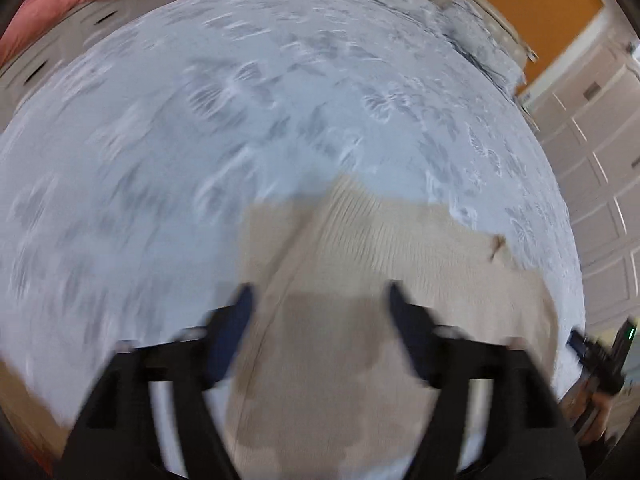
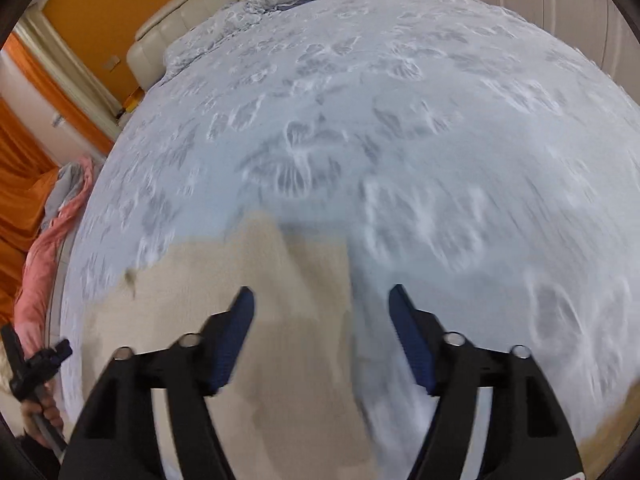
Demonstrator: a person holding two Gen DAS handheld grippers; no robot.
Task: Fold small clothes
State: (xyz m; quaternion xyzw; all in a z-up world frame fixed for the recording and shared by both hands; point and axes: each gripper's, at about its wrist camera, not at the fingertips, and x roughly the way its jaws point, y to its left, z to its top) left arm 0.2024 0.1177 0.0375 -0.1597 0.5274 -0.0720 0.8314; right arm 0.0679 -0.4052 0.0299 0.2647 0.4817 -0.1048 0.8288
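A beige ribbed garment (image 1: 400,264) lies spread on the near part of the bed (image 1: 240,100); it looks light, soft and limp, best pinched at a corner or hem. Both the left hand-held gripper (image 1: 320,300) and right hand-held gripper (image 2: 322,300) hover spread wide and empty, with broad open bedspread beyond.

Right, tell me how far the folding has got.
Hardly started, it seems. The beige garment lies spread on the bed cover; no finished fold shows, though the pictures are blurred. Nothing is in hand: the left gripper and right gripper are both open above the cloth. Left to do: grasp an edge, fold it over, tidy it.
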